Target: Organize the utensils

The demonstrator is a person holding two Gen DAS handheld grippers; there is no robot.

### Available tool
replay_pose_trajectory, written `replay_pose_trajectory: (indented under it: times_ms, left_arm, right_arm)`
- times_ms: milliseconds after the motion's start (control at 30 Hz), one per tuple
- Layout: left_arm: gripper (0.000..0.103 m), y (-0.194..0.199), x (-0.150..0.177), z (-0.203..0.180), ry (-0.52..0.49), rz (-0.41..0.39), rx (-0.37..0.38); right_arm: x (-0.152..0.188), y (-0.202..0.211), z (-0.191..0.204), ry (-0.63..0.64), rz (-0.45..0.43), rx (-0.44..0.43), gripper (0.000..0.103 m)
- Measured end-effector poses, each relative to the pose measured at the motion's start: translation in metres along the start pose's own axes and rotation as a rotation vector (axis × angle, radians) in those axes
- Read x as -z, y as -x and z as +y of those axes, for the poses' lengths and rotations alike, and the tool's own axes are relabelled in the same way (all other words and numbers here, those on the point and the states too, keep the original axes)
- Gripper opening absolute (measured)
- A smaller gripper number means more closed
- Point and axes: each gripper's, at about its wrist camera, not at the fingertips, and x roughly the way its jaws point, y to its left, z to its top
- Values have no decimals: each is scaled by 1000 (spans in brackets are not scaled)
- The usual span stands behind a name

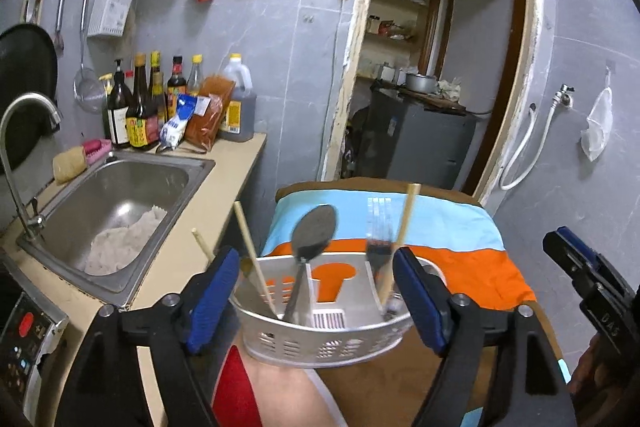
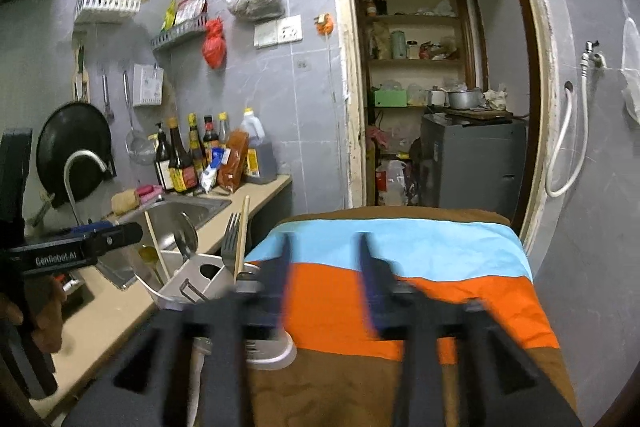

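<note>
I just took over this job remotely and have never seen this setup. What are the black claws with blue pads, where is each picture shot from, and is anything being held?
They are two handheld grippers, each carried by a person, with a camera looking along its fingers. One picture looks along the left gripper, the other along the right gripper, which is blurred. Both are open and hold nothing. Between the left gripper's blue pads, untouched, stands a metal utensil caddy on a striped cloth. It holds a spoon, a fork and chopsticks. A sink is alongside.
</note>
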Motion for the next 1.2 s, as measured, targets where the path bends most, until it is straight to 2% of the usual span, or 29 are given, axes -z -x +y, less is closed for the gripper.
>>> replay_pose_trajectory:
  times_ms: [67,200,267,333,533,800,933,1200]
  left_arm:
    - [82,7,1,-9,-3,-5,5]
    - [94,24,6,-25,13,-34,21]
    - [98,32,11,-33,25,-43,25]
    - [99,39,15,-40,32,-49,29]
    - [100,62,29,-61,24,-67,25]
    - [101,97,48,-84,-6,-82,18]
    - [101,117,59,-92,-14,-96,3]
    - [101,146,83,-94,-28,-102,-28]
  right_arm:
    - [-1,11,-5,5,3,1,42]
    - [-4,30,-13,15,-1,3,42]
    - [-3,42,-18,19,-4,8,53]
    - [-3,55,-23,15,-9,15,60]
    - [0,97,-42,1,-22,56,76]
    - [5,151,-64,-25,-52,102,88]
    - [11,175,-73,-35,-54,114,97]
    - [28,209,-82,-39,-37,120,101]
